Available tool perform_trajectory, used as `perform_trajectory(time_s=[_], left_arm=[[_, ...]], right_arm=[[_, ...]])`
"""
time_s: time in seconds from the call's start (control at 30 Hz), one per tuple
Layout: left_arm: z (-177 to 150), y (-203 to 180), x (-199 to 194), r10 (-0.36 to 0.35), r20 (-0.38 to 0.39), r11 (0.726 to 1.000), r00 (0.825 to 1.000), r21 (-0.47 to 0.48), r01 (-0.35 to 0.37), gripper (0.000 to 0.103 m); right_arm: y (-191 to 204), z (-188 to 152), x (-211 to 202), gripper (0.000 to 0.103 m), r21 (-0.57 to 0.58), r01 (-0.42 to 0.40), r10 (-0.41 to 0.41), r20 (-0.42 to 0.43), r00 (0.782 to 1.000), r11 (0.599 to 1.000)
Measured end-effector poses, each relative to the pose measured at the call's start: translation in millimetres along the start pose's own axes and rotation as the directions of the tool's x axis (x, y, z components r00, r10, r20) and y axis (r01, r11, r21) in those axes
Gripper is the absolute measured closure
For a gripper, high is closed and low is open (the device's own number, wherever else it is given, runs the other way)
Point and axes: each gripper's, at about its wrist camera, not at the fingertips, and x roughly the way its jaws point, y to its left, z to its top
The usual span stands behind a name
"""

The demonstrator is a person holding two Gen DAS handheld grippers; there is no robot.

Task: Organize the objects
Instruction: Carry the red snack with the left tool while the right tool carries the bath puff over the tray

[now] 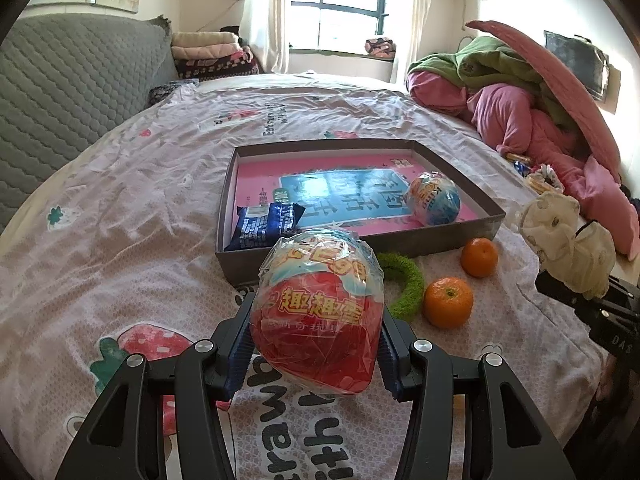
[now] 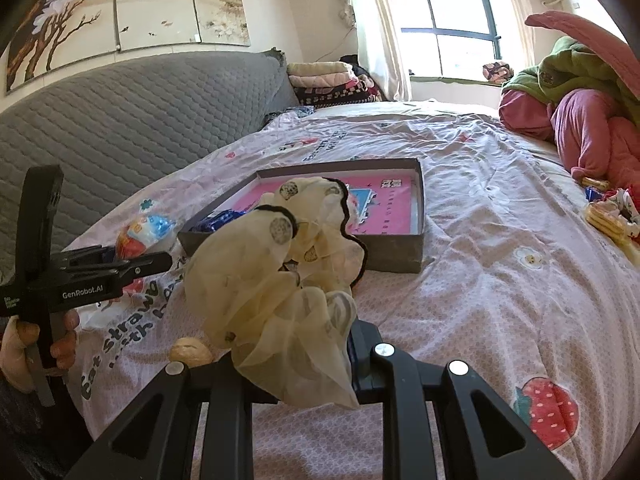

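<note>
My left gripper (image 1: 316,336) is shut on a red egg-shaped toy in clear wrap (image 1: 320,304), held above the bedsheet just in front of a shallow grey box (image 1: 362,145). A blue snack packet (image 1: 266,224) and a blue wrapped egg (image 1: 434,200) lie in the box on its pink lining. My right gripper (image 2: 298,356) is shut on a cream sheer scrunchie (image 2: 276,272), which hides its fingertips. In the left wrist view the scrunchie (image 1: 568,240) hangs at the right edge. In the right wrist view the left gripper (image 2: 120,266) and the red egg (image 2: 140,234) show at the left, left of the box (image 2: 400,254).
Two oranges (image 1: 479,257) (image 1: 448,302) and a green fuzzy ring (image 1: 406,284) lie on the sheet right of the box front. A walnut (image 2: 190,352) rests near the right gripper. Pink and green bedding (image 1: 520,120) is piled on the right. A grey quilted headboard (image 1: 60,100) bounds the left.
</note>
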Motion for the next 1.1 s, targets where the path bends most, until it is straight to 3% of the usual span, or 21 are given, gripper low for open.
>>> perform_trajectory(time_s=[1.1], left_arm=[[54,-10,3,0.034,0.051,0.999,0.998,0.039,-0.036,0.049]], right_arm=[[-16,44,0,0.08,-0.024,0.049,-0.046,0.103,0.994,0.999]])
